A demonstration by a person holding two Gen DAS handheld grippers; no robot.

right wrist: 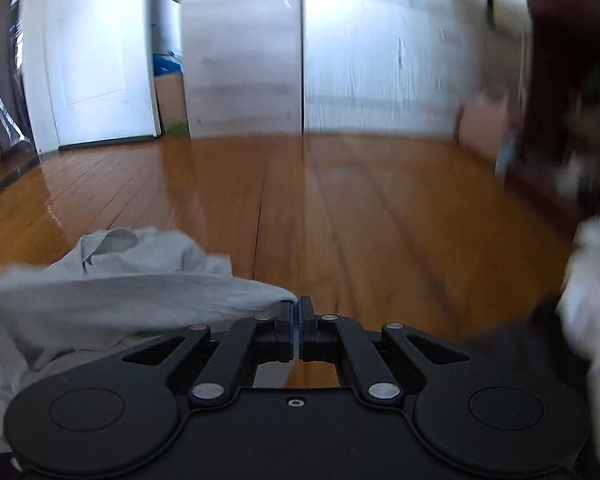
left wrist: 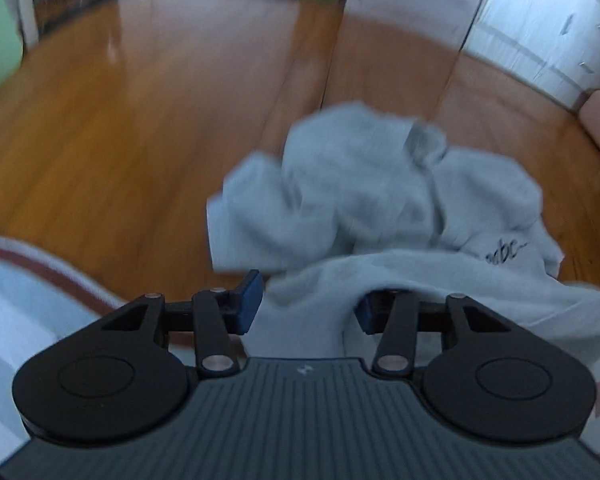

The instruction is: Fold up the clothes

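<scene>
left gripper [left wrist: 306,304]: jaws stood apart, grey garment [left wrist: 380,184] draped between, pads not pressing | right gripper [right wrist: 299,316]: clamped on garment's edge | wooden floor [left wrist: 100,120] beneath

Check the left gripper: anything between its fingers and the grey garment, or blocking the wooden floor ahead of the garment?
Nothing visible. The left gripper is open with the grey garment already draped between its fingers; no pad presses on it. The wooden floor beyond looks bare. The right gripper is shut on the garment's edge.
</scene>
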